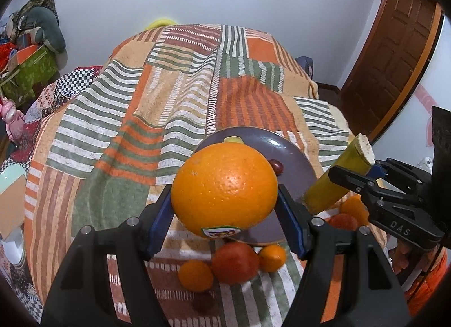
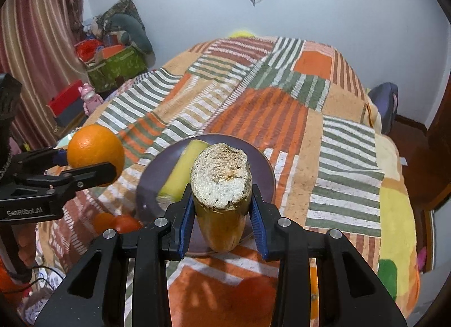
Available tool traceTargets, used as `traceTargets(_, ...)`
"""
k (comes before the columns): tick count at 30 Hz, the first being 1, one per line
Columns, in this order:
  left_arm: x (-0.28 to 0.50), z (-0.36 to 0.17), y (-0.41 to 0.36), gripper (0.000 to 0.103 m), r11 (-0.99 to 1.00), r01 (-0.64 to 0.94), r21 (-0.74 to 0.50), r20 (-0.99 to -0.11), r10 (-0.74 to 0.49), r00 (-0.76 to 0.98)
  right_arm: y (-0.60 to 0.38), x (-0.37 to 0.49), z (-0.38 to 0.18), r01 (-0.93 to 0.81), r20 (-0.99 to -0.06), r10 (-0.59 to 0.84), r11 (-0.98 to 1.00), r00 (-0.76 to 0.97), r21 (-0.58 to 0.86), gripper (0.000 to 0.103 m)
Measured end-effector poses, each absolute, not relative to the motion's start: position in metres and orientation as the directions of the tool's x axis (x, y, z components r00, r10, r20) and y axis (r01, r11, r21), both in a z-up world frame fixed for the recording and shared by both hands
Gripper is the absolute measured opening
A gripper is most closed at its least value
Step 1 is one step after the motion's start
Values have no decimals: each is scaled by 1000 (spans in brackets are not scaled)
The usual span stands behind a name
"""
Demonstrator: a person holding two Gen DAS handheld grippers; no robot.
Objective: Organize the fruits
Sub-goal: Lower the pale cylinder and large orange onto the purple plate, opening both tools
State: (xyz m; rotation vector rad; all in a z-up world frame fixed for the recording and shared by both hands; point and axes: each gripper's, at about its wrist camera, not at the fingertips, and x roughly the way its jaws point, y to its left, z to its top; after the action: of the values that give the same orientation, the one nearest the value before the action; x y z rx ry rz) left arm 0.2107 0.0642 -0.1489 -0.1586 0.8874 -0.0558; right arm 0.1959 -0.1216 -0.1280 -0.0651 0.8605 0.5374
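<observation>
L gripper (image 1: 225, 208) jaws clamp big orange (image 1: 224, 190), frame centre, above purple plate (image 1: 298, 169). R gripper (image 2: 222, 214) jaws grip yellow cut stalk piece (image 2: 221, 194) over plate; 2nd yellow piece (image 2: 186, 169) lies on it. Small fruits (image 1: 234, 262) on blanket (image 1: 169, 101), lower centre.

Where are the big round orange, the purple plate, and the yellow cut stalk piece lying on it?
big round orange (image 1: 224, 186), left wrist view, front peel
purple plate (image 2: 262, 169), right wrist view, bare right rim
yellow cut stalk piece (image 2: 184, 170), right wrist view, mid-side
</observation>
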Motion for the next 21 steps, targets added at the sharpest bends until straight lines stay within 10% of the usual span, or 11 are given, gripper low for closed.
traceTargets(21,274,-196,80,69,989,-19,-149,-837,-116,535,-98,280,-155,-511,-825,374,851,424,123,33)
